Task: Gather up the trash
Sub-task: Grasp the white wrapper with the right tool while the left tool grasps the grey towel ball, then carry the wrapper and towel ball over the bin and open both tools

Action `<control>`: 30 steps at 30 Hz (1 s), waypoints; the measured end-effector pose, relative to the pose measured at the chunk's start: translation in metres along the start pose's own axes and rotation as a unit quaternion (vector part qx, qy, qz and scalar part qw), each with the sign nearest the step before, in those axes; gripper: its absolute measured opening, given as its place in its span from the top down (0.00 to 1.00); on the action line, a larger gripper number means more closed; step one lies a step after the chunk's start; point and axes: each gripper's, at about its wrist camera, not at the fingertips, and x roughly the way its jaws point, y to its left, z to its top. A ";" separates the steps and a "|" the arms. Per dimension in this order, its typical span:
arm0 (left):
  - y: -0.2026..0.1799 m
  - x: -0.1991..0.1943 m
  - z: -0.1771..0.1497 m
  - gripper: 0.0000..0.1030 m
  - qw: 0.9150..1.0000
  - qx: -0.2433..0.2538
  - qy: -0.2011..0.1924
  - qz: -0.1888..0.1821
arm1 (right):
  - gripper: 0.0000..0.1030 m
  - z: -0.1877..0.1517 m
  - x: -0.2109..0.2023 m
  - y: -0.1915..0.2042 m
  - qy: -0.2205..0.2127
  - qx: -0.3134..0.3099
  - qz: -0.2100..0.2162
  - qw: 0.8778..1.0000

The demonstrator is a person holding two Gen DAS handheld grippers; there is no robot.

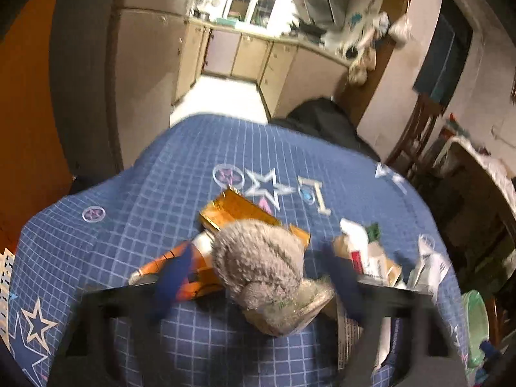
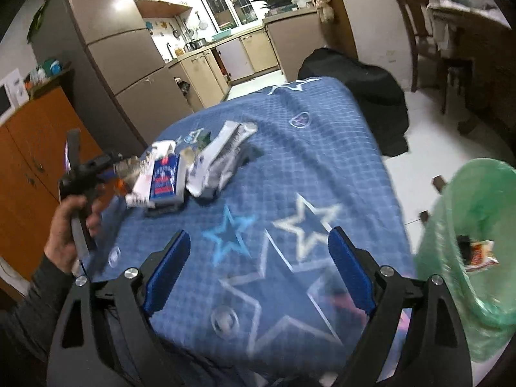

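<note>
**Inspection: trash on the bench, both grippers over it**

We find a bench (image 2: 322,135) covered with a blue checked cloth printed with stars. The trash lies in a loose heap toward its left edge in the right wrist view: a white and blue carton (image 2: 164,174), a grey and white wrapper (image 2: 222,158) beside it, and smaller scraps around them. A bin lined with a green bag (image 2: 464,232) stands off the bench's right edge, with a red and white packet (image 2: 480,253) already inside.

In the left wrist view, the left gripper (image 1: 254,277) hangs over the heap. Between its blue fingers (image 1: 171,277) we see a grey fluffy lump (image 1: 258,258) lying on a gold packet (image 1: 235,209) and an orange wrapper (image 1: 180,271). The jaws stand partly open; the picture is blurred and we cannot tell whether the pads press on anything. A person's hand (image 2: 71,222) holds this gripper's handle.

The right gripper (image 2: 258,277) is over the near part of the bench, jaws wide apart with only the cloth between them.
</note>
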 end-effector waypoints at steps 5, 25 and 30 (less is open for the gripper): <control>-0.001 -0.006 -0.005 0.61 1.000 0.004 -0.019 0.004 | 0.26 0.031 0.053 0.011 0.030 0.024 0.037 0.999; 0.018 -0.062 -0.054 0.64 0.996 0.013 -0.076 -0.035 | 0.54 0.079 0.158 0.045 0.069 0.022 0.010 0.997; 0.010 -0.058 -0.065 0.64 0.997 0.014 -0.064 -0.043 | 0.44 0.079 0.165 0.036 0.074 0.048 0.010 0.996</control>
